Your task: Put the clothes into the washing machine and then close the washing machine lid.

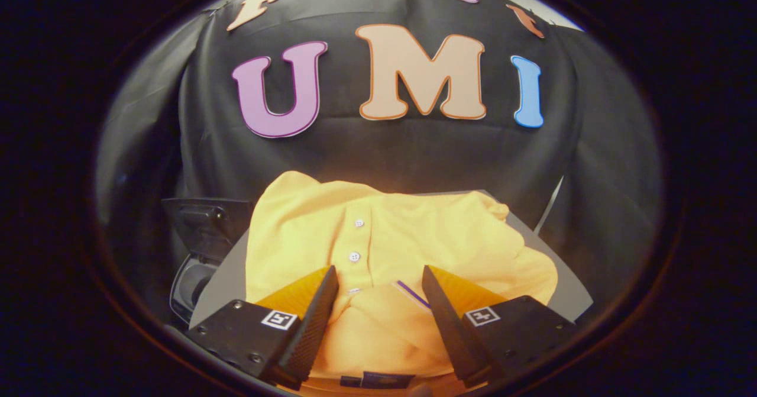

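Between and beyond the jaws: a yellow polo shirt [408, 237] lies crumpled on a grey table [571, 293], spread wide past both fingers.
Gripper [378, 276]: low over the shirt, pointing toward the back wall.
Jaws: apart, a wide gap between them; collar-side cloth shows in the gap; whether the tips touch the fabric, cannot tell.
Shirt detail: button placket [355, 240] runs up from just ahead of the left finger, white buttons in a line; a thin purple stripe [413, 294] sits just inside the right finger.
Shirt lie: bunched and folded, one lobe raised at the far left, another draped off to the right of the right finger.
Washing machine [198, 249]: dark body outboard of the left finger, beside the table's left edge; lid [204, 219] stands up, round opening below it.
Backdrop: black cloth wall [414, 154] beyond the table.
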